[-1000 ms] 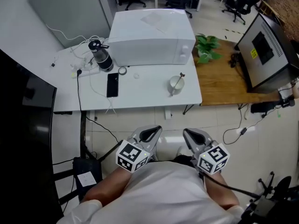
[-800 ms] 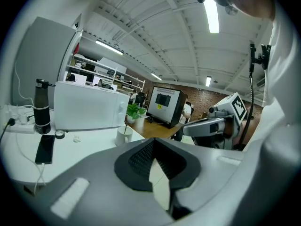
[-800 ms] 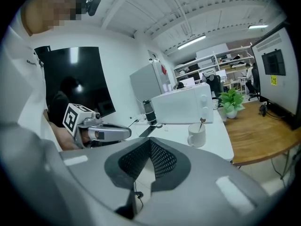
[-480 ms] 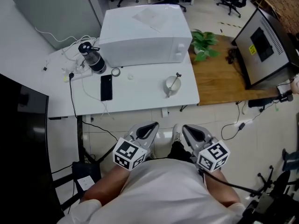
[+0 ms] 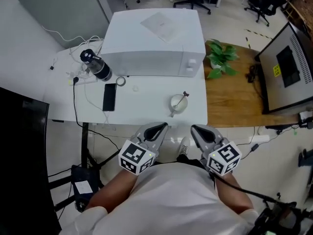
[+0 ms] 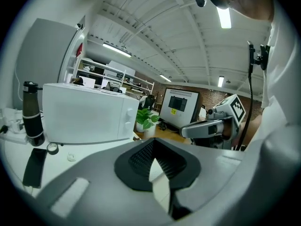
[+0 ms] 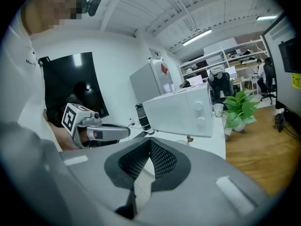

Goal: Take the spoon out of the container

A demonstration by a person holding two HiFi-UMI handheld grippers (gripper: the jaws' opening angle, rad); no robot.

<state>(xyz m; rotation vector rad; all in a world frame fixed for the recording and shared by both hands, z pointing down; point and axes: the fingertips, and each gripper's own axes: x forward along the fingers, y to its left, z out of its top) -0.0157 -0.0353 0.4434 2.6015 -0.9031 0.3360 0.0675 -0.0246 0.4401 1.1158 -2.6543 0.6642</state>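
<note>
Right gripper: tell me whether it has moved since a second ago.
Yes. The right gripper has come forward, nearly up to the table's front edge.

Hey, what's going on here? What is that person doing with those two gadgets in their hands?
A person stands in front of a white table, holding a two-jaw gripper in each hand, close to the body. The left gripper and the right gripper both have their jaws together and hold nothing. The job is to lift the spoon out of the small white container, which sits on the table in front of the microwave. The spoon is in the container and neither gripper is near it.
</note>
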